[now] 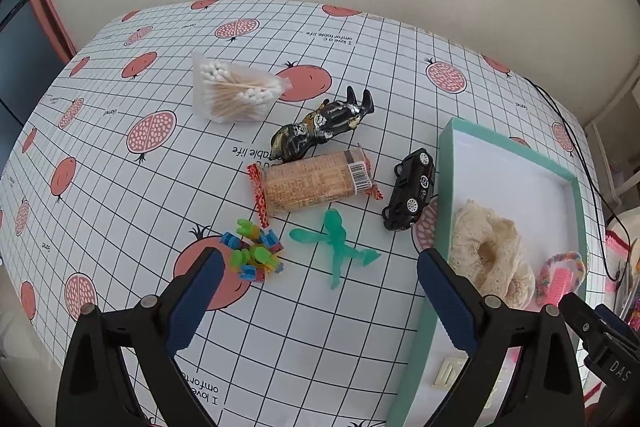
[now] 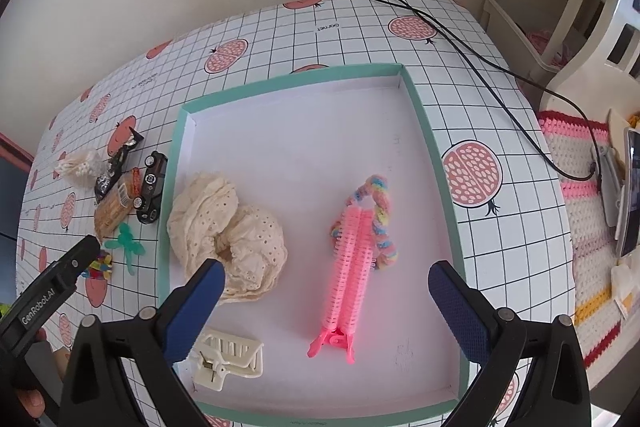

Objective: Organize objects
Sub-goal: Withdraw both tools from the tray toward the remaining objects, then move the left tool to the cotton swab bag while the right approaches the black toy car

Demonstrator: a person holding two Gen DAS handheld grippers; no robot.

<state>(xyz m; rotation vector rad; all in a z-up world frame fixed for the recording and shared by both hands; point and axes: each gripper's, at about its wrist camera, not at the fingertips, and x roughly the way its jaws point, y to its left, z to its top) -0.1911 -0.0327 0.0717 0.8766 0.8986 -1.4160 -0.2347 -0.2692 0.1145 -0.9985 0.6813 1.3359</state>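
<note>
A teal-rimmed box holds a cream lace scrunchie, a pink hair-roller clip lying on a pastel braided hair tie, and a white claw clip. My right gripper hovers open over the box, with the pink clip between its fingers' line. On the tablecloth left of the box lie a green figure, a snack packet, a black toy car, a black-gold toy vehicle, a cotton swab bag and small coloured toys. My left gripper is open above them.
The table wears a grid cloth with pomegranate prints. A black cable runs across its far right corner. Beyond the right edge sit a crocheted mat, a phone and white furniture. A wall stands behind.
</note>
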